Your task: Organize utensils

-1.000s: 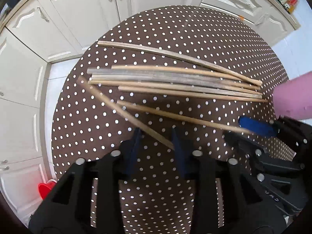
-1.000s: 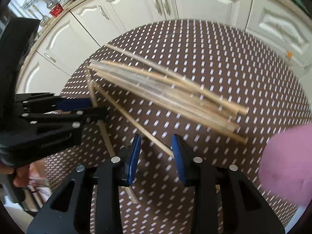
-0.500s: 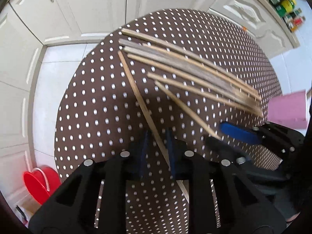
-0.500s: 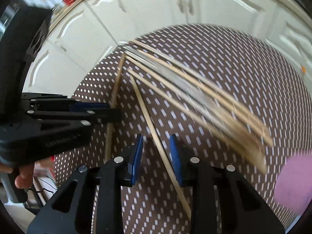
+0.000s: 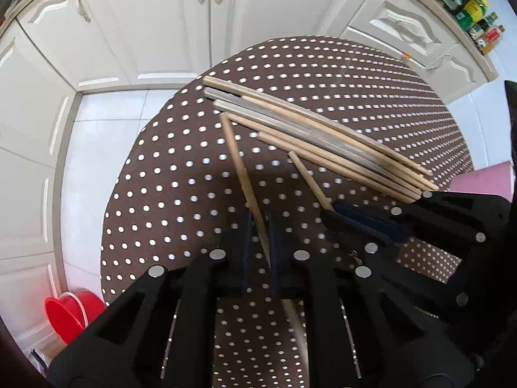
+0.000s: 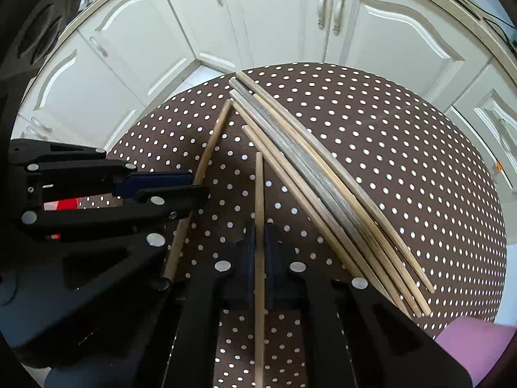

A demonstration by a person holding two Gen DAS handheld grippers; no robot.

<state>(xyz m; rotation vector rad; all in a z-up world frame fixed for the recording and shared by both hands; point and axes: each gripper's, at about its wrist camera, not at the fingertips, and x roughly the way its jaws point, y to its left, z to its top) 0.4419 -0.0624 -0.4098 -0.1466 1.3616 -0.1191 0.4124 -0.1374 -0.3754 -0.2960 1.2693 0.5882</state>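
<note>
Both claws are pinched on a chopstick each: left claw (image 5: 258,245) holds the left chopstick (image 5: 240,168), right claw (image 6: 258,252) has the right chopstick (image 6: 259,194) running straight between its pads. Rest of the bundle (image 6: 323,187) lies diagonally across the middle of the polka-dot counter (image 6: 420,161). Risk as I see it: these sticks are thin and round, so either could swivel in the grip or knock the bundle toward the counter edge. Compared with a second ago, both claws were gaping and both sticks lay flat near the pile
</note>
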